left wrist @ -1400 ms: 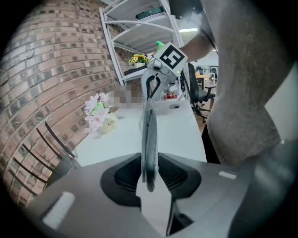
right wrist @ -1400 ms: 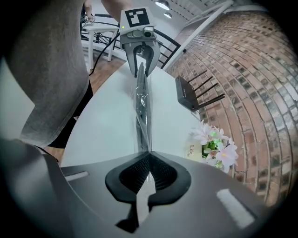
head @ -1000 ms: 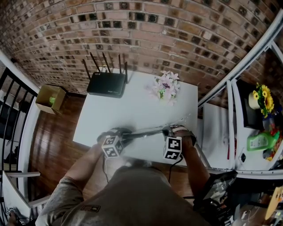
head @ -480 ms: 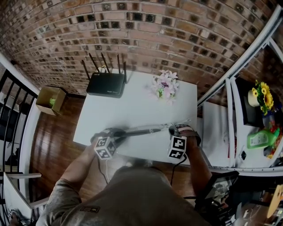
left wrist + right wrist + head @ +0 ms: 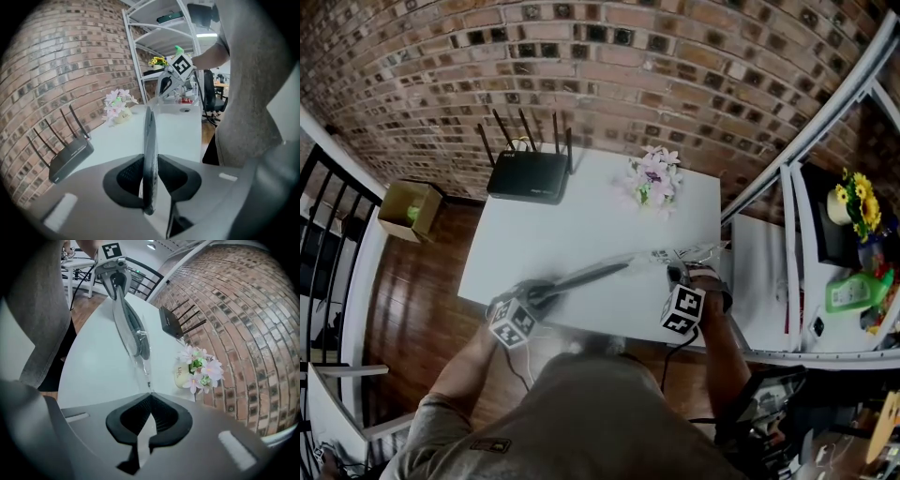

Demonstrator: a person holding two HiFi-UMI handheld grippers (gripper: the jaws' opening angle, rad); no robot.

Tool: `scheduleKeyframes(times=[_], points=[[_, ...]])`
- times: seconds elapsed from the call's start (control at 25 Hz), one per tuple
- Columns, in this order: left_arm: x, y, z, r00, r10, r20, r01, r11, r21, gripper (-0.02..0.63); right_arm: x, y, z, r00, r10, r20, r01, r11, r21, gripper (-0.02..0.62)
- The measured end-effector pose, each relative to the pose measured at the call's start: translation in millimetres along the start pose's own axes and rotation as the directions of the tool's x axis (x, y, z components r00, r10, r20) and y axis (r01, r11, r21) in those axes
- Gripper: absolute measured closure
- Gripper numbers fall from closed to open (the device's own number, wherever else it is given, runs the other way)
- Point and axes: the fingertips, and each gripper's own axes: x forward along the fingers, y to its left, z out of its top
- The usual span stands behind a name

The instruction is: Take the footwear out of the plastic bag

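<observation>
While the left gripper (image 5: 150, 164), its jaws just having been closing, is clamping the dark footwear (image 5: 149, 136) edge-on at the table's (image 5: 581, 216) seven o'clock, the right gripper (image 5: 149, 413) is pinching the plastic bag (image 5: 142, 373) at four o'clock. Extraction is seemingly proceeding; the grippers are now needing to draw apart.

The left tongs (image 5: 538, 293) hold footwear (image 5: 589, 274), the right tongs (image 5: 678, 273) the bag (image 5: 667, 255).

Head camera looks steeply down on the bench (image 5: 581, 225); left tool (image 5: 150, 159) and right tool (image 5: 150, 399) cameras roughly face each other, sharing the router (image 5: 70, 157).
</observation>
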Motion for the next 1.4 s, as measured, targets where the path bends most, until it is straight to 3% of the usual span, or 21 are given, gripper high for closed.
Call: scheduleKeyframes(times=[0.32, 0.56, 0.76, 0.92, 1.28, 1.4], points=[[-24, 13, -25, 0.984, 0.176, -0.006, -0.175, 0.974, -0.142, 0.514, -5, -4, 6, 0.998, -0.060, 0.013, 0.059, 0.996, 0.068, 0.583], [-39, 25, -43, 0.940, 0.338, -0.044, -0.340, 0.922, -0.184, 0.514, -9, 4, 23, 0.996, -0.071, 0.044, 0.067, 0.993, 0.095, 0.583], [-47, 22, -47, 0.894, 0.441, -0.075, -0.447, 0.890, -0.095, 0.514, -12, 10, 35, 0.995, -0.081, 0.058, 0.075, 0.993, 0.093, 0.583], [-45, 10, -44, 0.875, 0.477, -0.084, -0.478, 0.878, 0.007, 0.514, -13, 17, 41, 0.995, -0.079, 0.058, 0.074, 0.994, 0.084, 0.583], [-31, -12, -42, 0.880, 0.466, -0.094, -0.449, 0.879, 0.161, 0.492, -13, 29, 44, 0.996, -0.084, 0.027, 0.082, 0.995, 0.060, 0.583], [-26, -17, -44, 0.881, 0.462, -0.103, -0.440, 0.880, 0.180, 0.486, -9, 36, 42, 0.997, -0.081, 0.007, 0.080, 0.995, 0.054, 0.583]])
